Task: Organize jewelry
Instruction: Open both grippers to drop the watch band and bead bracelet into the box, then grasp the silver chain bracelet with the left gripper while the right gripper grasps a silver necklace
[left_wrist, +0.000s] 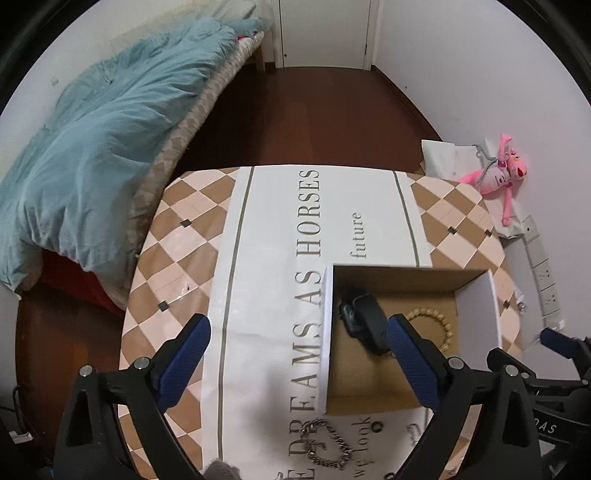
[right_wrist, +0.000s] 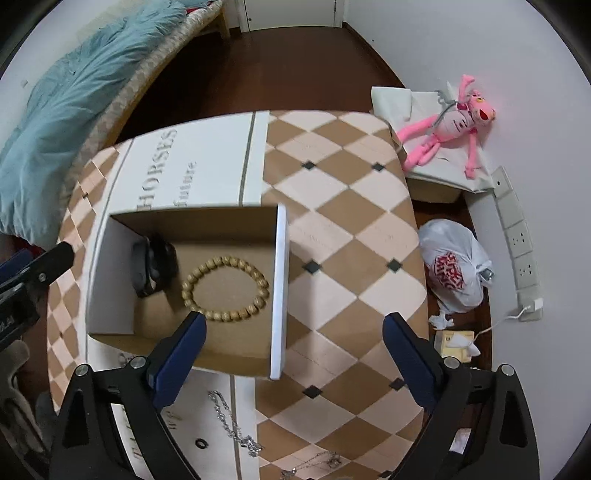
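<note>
Both jaws wide open, empty: left gripper (left_wrist: 298, 341) & right gripper (right_wrist: 294, 338) above desk. Open cardboard box (right_wrist: 280, 288) holds wooden bead bracelet (right_wrist: 225, 288), black watch (right_wrist: 153, 269). Silver chain bracelet (left_wrist: 325, 445) outside box.

White walls (left_wrist: 461, 66) enclose a dark reddish-brown wooden floor (left_wrist: 314, 110). A white door (left_wrist: 325, 33) stands at the far end. A bed (left_wrist: 207, 99) with a rumpled teal duvet (left_wrist: 92, 158) runs along the left wall. A table (right_wrist: 347, 236) with a tan-and-cream diamond-patterned top occupies the foreground. White wall sockets (right_wrist: 517, 236) line the right wall low down.
</note>
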